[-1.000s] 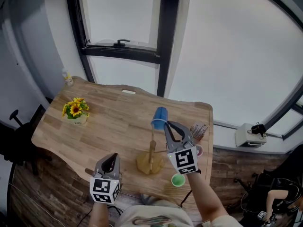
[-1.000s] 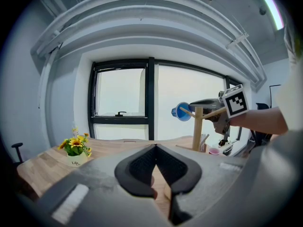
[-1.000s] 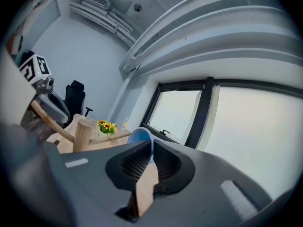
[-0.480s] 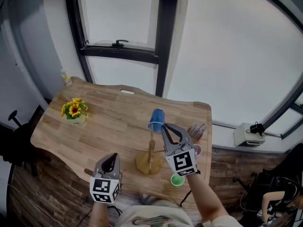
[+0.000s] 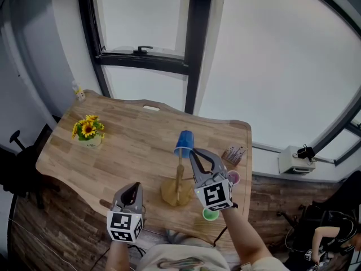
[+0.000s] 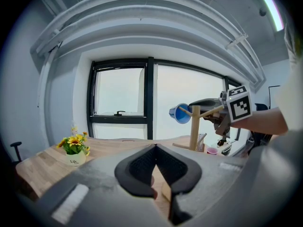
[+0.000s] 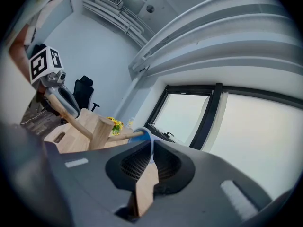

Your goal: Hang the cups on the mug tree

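A blue cup (image 5: 184, 141) hangs in the air over the wooden mug tree (image 5: 179, 180), and my right gripper (image 5: 192, 153) is shut on its edge. In the right gripper view the thin blue rim (image 7: 151, 145) is pinched between the pads, and one upper peg (image 7: 124, 136) of the tree points into the cup. The left gripper view shows that peg tip meeting the blue cup (image 6: 180, 113); whether it passes through the handle is unclear. My left gripper (image 5: 131, 192) is shut and empty at the table's near edge, left of the tree.
A green cup (image 5: 210, 214) and a pink cup (image 5: 233, 178) stand on the table (image 5: 135, 145) right of the tree, with a small holder of sticks (image 5: 232, 153) behind them. A sunflower pot (image 5: 87, 133) sits far left. Windows lie beyond.
My right gripper has carried the blue cup slightly left, closer over the tree's top, and rolled a little. The left gripper has stayed where it was.
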`<state>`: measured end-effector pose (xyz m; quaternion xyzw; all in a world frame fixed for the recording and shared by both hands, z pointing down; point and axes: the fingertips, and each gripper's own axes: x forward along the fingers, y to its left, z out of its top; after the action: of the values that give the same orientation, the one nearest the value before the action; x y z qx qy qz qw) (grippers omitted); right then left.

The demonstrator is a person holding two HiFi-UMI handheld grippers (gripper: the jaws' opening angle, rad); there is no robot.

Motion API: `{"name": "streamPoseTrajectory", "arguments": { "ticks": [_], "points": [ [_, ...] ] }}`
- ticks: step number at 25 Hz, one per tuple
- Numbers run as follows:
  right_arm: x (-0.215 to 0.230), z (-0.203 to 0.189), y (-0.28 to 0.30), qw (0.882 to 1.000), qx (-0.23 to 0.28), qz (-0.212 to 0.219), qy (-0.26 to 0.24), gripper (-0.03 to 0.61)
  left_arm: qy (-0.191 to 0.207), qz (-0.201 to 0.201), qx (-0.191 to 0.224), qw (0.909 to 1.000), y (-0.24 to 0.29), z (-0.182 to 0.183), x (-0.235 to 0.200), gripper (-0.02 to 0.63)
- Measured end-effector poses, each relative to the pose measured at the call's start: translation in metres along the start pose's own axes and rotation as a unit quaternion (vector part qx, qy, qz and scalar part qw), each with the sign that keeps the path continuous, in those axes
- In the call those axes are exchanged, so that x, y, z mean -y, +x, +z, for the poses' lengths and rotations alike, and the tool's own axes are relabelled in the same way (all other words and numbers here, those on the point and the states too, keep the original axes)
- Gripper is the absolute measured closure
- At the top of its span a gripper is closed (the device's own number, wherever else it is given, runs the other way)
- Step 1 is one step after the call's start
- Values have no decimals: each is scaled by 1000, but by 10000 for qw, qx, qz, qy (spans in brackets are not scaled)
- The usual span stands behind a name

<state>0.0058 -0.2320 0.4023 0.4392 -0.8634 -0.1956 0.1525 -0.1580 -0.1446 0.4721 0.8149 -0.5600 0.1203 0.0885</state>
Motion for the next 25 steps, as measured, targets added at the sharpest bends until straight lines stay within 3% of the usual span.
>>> {"name": "streamPoseTrajectory", "arguments": {
  "ticks": [25],
  "points": [
    [-14, -1, -14, 9998, 45, 125, -150, 555, 56, -88, -15, 9999, -3, 0, 10, 609]
  ]
}}
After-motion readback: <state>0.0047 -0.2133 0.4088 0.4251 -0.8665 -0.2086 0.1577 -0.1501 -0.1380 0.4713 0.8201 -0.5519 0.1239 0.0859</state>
